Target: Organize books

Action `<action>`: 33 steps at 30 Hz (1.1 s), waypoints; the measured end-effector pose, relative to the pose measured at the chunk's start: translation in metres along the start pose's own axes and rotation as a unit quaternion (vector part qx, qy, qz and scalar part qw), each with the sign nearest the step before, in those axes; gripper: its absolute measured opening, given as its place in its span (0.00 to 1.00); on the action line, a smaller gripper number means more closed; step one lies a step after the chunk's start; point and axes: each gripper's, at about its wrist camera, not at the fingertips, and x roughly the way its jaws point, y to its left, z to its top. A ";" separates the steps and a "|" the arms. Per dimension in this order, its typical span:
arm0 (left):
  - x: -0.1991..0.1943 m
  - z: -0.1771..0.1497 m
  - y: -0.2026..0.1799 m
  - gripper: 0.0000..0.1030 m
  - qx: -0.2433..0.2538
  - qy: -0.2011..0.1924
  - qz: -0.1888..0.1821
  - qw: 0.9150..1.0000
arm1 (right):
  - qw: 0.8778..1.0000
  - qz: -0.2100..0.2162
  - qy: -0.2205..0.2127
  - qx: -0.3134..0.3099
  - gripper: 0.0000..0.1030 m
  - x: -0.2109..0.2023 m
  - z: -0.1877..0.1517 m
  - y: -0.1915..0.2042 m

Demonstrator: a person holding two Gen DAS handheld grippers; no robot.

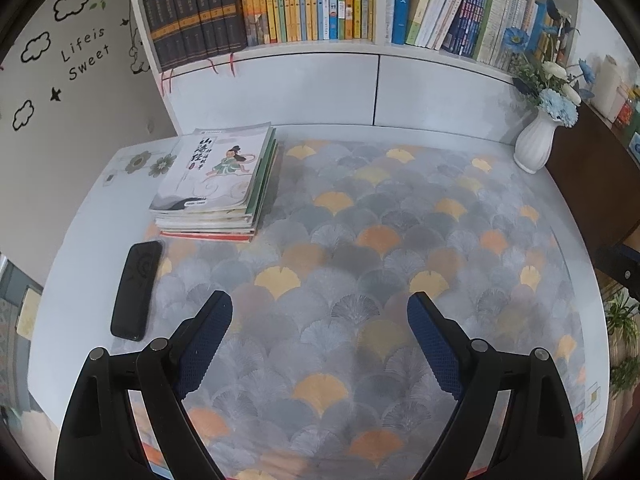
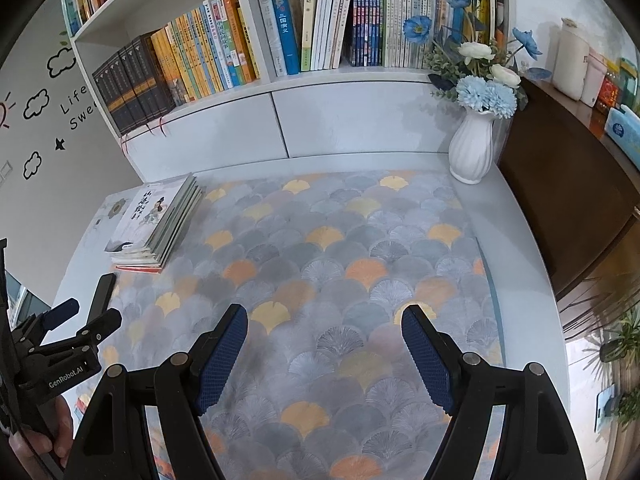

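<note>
Meanwhile both jaws are gaping over the desk [image 1: 400, 136], gripping nothing: left hand-held gripper [image 1: 320, 308], right hand-held gripper [image 2: 324, 316]. At ten o'clock, the stack of books [image 1: 216, 184] is lying beside a phone [image 1: 136, 290].

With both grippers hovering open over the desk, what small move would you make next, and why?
Probably swing the left gripper toward the stack of books at the desk's left rear. Both it and the right gripper are open and empty, and the stack lies flat beside the phone, nearer the left.
</note>
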 end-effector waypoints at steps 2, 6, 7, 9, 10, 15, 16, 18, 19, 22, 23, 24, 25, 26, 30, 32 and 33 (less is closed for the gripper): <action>0.001 0.000 -0.001 0.86 0.001 0.001 -0.001 1.000 | 1.000 0.000 0.000 0.002 0.75 0.000 0.000 -0.001; 0.002 -0.002 -0.002 0.86 0.001 0.004 -0.004 1.000 | 1.000 -0.001 0.001 0.005 0.75 0.000 0.001 -0.003; 0.002 -0.002 -0.002 0.86 0.001 0.004 -0.004 1.000 | 1.000 -0.001 0.001 0.005 0.75 0.000 0.001 -0.003; 0.002 -0.002 -0.001 0.86 0.001 0.005 -0.004 1.000 | 1.000 -0.002 0.003 0.007 0.75 0.002 0.001 -0.004; 0.003 -0.002 -0.001 0.86 0.000 0.005 -0.003 1.000 | 1.000 -0.001 0.003 0.008 0.75 0.002 0.001 -0.005; 0.003 -0.002 0.001 0.86 -0.007 0.012 -0.002 1.000 | 1.000 0.006 0.010 0.013 0.75 0.004 -0.001 -0.003; 0.003 -0.002 0.002 0.86 -0.008 0.013 -0.002 1.000 | 1.000 0.009 0.012 0.015 0.75 0.005 -0.002 -0.002; 0.003 -0.002 0.004 0.86 -0.007 0.015 -0.002 1.000 | 1.000 0.010 0.015 0.021 0.75 0.008 -0.003 0.000; 0.003 -0.002 0.005 0.86 -0.003 0.016 -0.001 1.000 | 1.000 0.009 0.016 0.024 0.75 0.009 -0.004 0.002; 0.002 -0.003 0.012 0.86 0.008 0.019 0.002 1.000 | 0.999 0.008 0.020 0.034 0.75 0.013 -0.005 0.008; 0.003 -0.003 0.015 0.86 0.010 0.021 0.003 1.000 | 0.999 0.008 0.021 0.036 0.75 0.014 -0.005 0.011; 0.004 -0.003 0.018 0.86 0.013 0.023 0.005 1.000 | 0.999 0.009 0.022 0.038 0.75 0.016 -0.005 0.016; 0.006 -0.004 0.023 0.86 0.017 0.030 0.010 0.999 | 0.999 0.009 0.023 0.038 0.75 0.017 -0.004 0.019; 0.008 -0.004 0.028 0.86 0.021 0.036 0.015 0.999 | 0.999 0.009 0.023 0.038 0.75 0.018 -0.003 0.024; 0.017 -0.007 0.052 0.86 0.021 0.052 0.025 0.998 | 0.999 -0.012 0.015 0.029 0.75 0.022 0.000 0.040; 0.021 -0.009 0.064 0.86 0.023 0.054 0.033 0.998 | 0.999 -0.020 0.013 0.031 0.75 0.025 0.001 0.048; 0.023 -0.010 0.070 0.86 0.027 0.057 0.038 0.997 | 0.999 -0.022 0.014 0.036 0.75 0.026 0.001 0.050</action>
